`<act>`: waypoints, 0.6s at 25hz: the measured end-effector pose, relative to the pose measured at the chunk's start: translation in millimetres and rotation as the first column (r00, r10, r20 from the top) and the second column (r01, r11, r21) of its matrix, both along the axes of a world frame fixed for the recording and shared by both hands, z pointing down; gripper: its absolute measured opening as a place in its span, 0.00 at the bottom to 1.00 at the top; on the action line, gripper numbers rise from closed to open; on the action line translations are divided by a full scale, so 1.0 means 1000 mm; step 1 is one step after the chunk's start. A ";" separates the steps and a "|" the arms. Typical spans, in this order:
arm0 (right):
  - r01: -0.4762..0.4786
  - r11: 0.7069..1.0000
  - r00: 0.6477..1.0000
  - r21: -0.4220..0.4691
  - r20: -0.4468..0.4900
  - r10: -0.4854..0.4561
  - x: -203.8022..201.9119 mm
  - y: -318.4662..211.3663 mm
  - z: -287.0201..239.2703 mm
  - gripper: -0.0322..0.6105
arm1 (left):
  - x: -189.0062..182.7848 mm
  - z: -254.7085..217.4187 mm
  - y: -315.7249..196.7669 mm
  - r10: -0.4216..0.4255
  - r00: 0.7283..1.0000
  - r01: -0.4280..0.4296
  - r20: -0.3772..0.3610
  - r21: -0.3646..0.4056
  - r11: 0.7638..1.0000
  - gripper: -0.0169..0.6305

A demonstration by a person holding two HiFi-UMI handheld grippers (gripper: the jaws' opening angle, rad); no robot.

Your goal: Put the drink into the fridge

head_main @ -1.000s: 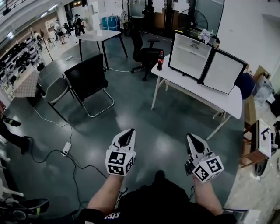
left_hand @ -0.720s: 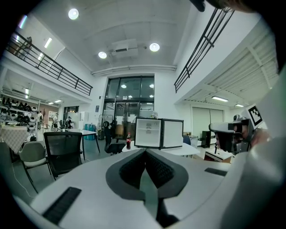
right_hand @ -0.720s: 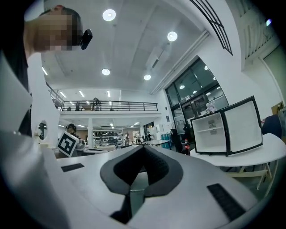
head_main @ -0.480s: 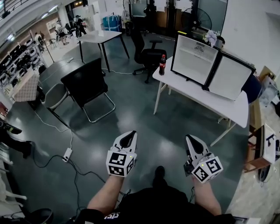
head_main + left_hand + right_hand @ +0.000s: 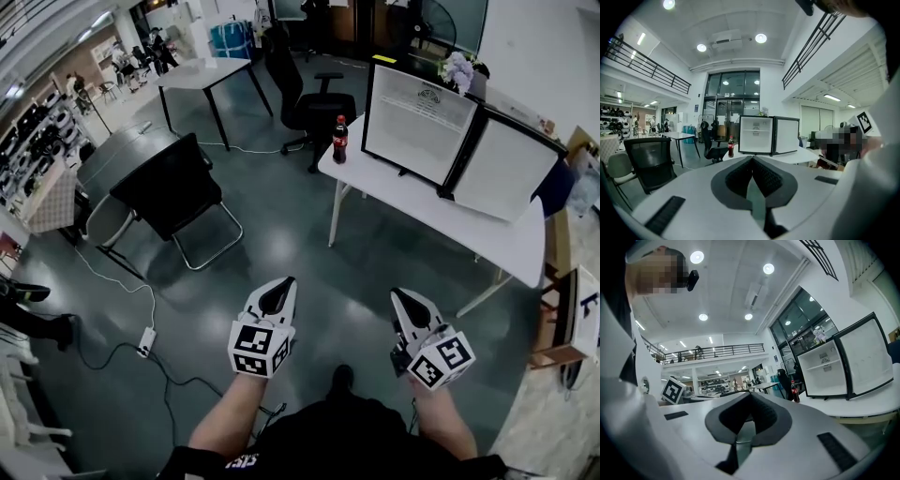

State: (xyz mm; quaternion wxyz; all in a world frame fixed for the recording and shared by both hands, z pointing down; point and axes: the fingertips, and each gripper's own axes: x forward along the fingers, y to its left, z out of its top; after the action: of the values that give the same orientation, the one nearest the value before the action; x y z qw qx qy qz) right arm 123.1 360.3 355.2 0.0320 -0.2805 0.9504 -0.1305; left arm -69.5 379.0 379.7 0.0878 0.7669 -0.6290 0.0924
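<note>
looks like the approach step: the left claw [image 5: 276, 292] and right claw [image 5: 405, 302] are both closed with nothing in them, well apart from the worktop [image 5: 441, 211]. the drink [image 5: 340, 139] stands upright at its corner, just beside the open fridge [image 5: 420, 120]; the next move calls for walking up and opening a claw around it

Glossy grey floor [image 5: 281, 234], black chair [image 5: 173, 183], white table [image 5: 197, 71], ceiling lights [image 5: 761, 38]

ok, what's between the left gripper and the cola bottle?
Between left gripper and cola bottle: only bare floor, then the edge of the white table. Head view shows it.
</note>
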 end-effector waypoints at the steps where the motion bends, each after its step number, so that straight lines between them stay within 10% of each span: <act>1: 0.001 1.000 1.000 -0.001 0.003 -0.001 0.001 -0.011 -0.001 0.07 | 0.003 -0.001 -0.012 0.004 1.000 -0.004 0.006 -0.002 1.000 0.05; 15: 0.022 1.000 1.000 0.005 0.006 -0.022 0.019 -0.107 -0.003 0.07 | 0.017 -0.010 -0.117 -0.002 1.000 0.001 0.012 0.019 1.000 0.05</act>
State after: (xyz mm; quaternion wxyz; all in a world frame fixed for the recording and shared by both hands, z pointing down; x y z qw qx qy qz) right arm 142.0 253.5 352.2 0.0342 -0.2694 0.9537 -0.1294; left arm -52.3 261.9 369.5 0.0768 0.7666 -0.6310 0.0912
